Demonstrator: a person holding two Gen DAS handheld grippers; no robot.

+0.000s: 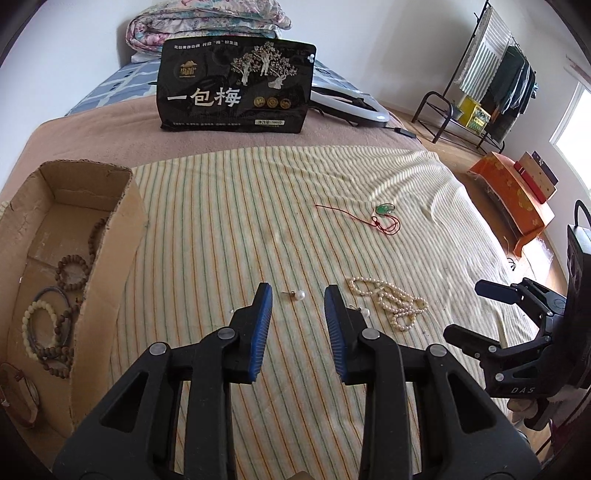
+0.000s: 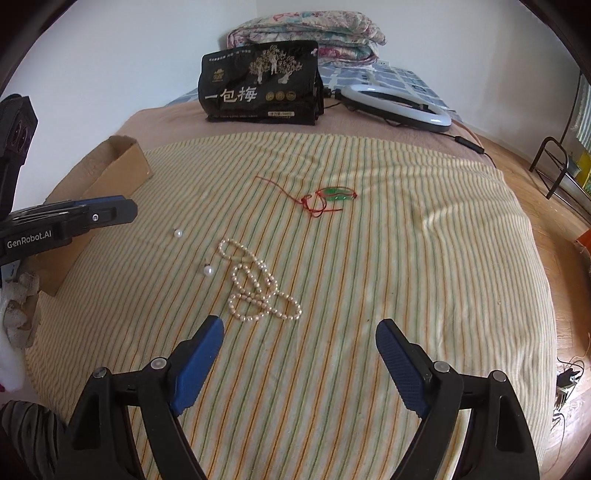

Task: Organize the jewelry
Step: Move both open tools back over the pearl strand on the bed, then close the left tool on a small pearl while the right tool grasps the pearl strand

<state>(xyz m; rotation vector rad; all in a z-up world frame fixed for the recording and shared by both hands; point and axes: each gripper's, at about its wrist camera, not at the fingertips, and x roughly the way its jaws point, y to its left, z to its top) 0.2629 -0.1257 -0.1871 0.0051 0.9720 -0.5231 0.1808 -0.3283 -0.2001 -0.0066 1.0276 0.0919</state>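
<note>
A pearl necklace (image 1: pixel 388 300) lies coiled on the striped cloth; it also shows in the right wrist view (image 2: pixel 258 286). Two pearl stud earrings lie near it: one (image 1: pixel 298 295) just beyond my left gripper (image 1: pixel 298 297), one (image 1: pixel 365 312) beside its right finger. In the right wrist view they show as earring (image 2: pixel 178 233) and earring (image 2: pixel 208 270). A green pendant on red cord (image 1: pixel 384 209) lies farther back (image 2: pixel 334 194). A cardboard box (image 1: pixel 122 236) at left holds several bead bracelets (image 1: pixel 72 271). Both grippers are open and empty; my right gripper (image 2: pixel 299 332) hovers before the necklace.
A black snack bag (image 1: pixel 236 86) stands at the back of the bed, a ring light (image 2: pixel 399 105) beside it, folded quilts (image 2: pixel 306 31) behind. The bed's edge drops off at right toward an orange box (image 1: pixel 513 195) and clothes rack (image 1: pixel 491 74).
</note>
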